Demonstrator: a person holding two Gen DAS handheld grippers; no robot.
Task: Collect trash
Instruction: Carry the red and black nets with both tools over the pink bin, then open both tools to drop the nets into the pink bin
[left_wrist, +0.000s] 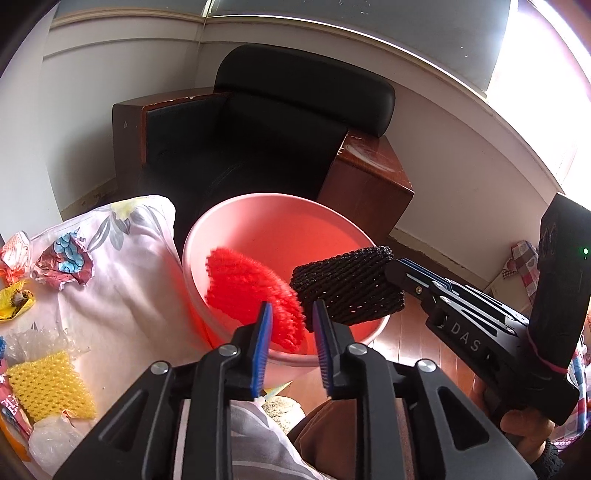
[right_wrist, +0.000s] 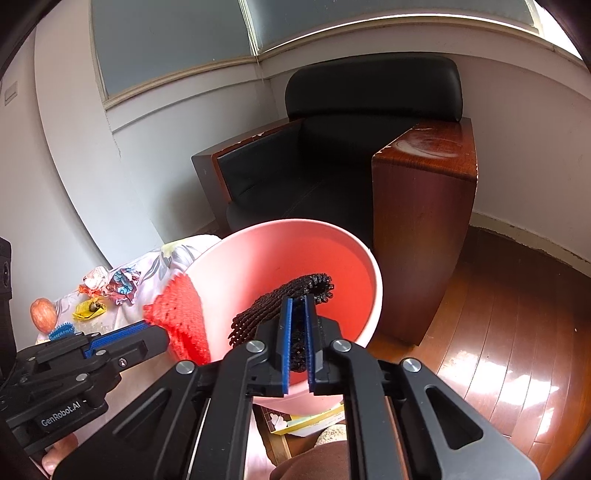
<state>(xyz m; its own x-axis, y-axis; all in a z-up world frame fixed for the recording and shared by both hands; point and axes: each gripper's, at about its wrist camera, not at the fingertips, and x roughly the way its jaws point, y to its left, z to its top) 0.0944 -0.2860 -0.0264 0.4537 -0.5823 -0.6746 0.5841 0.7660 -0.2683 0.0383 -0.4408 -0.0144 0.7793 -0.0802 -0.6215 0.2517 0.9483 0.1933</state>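
Note:
A pink bucket (left_wrist: 221, 225) stands beside a cloth-covered table; it also shows in the right wrist view (right_wrist: 369, 280). My left gripper (left_wrist: 291, 314) is open over the bucket's near rim. A red foam net (left_wrist: 251, 291) is blurred just beyond its fingers, apparently loose over the bucket; it shows in the right wrist view (right_wrist: 181, 321) too. My right gripper (right_wrist: 298, 306) is shut on a black foam net (right_wrist: 273, 306) and holds it over the bucket mouth. The black net shows in the left wrist view (left_wrist: 347, 284) at the right gripper's tip (left_wrist: 391, 266).
On the floral tablecloth (left_wrist: 129, 288) lie a yellow foam net (left_wrist: 48, 384), crumpled wrappers (left_wrist: 62, 262), a yellow wrapper (left_wrist: 14, 302) and clear plastic. An apple (right_wrist: 42, 312) sits on the table. A black armchair (left_wrist: 280, 129) stands behind the bucket. Wooden floor (right_wrist: 498, 332) lies to the right.

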